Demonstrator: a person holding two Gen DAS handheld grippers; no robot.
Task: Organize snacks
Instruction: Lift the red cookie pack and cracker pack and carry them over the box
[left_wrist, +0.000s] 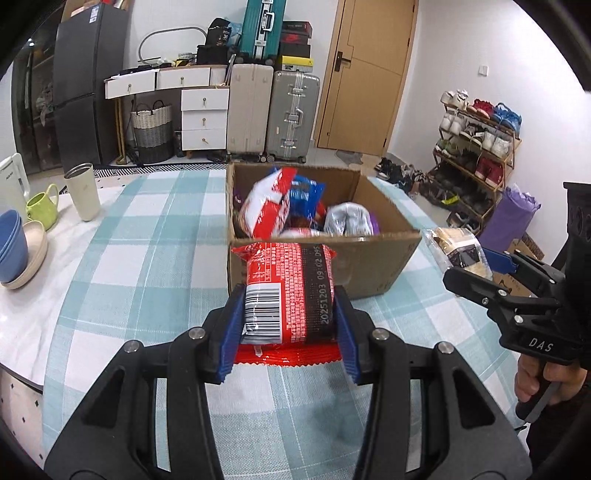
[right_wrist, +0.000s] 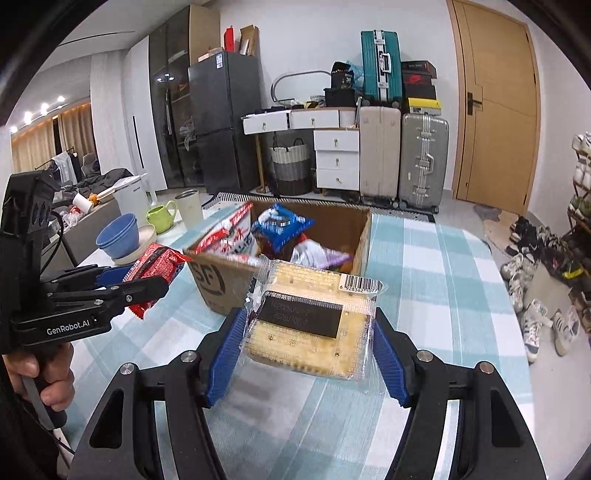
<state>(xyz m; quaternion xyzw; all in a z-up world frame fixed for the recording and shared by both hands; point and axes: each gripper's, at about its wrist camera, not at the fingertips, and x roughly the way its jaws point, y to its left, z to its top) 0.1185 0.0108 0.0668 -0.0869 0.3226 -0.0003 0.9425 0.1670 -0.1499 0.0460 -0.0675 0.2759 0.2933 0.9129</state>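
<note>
My left gripper (left_wrist: 290, 325) is shut on a red snack packet (left_wrist: 290, 291) with a barcode, held above the tablecloth just in front of the cardboard box (left_wrist: 384, 258). My right gripper (right_wrist: 310, 339) is shut on a clear-wrapped cracker pack (right_wrist: 314, 317), held near the box (right_wrist: 218, 280). The box holds several snack bags, among them a red-and-white bag (left_wrist: 267, 203) and a blue bag (left_wrist: 306, 194). In the left wrist view the right gripper (left_wrist: 476, 266) with the cracker pack (left_wrist: 458, 251) shows at the right. In the right wrist view the left gripper (right_wrist: 129, 280) with the red packet (right_wrist: 155, 266) shows at the left.
The table has a blue-and-white checked cloth (left_wrist: 155, 236). At its left stand a cream tumbler (left_wrist: 83, 192), a green mug (left_wrist: 42, 205), stacked bowls (left_wrist: 18, 251) and a white kettle (left_wrist: 13, 177). Suitcases, drawers and a shoe rack (left_wrist: 476, 147) stand beyond the table.
</note>
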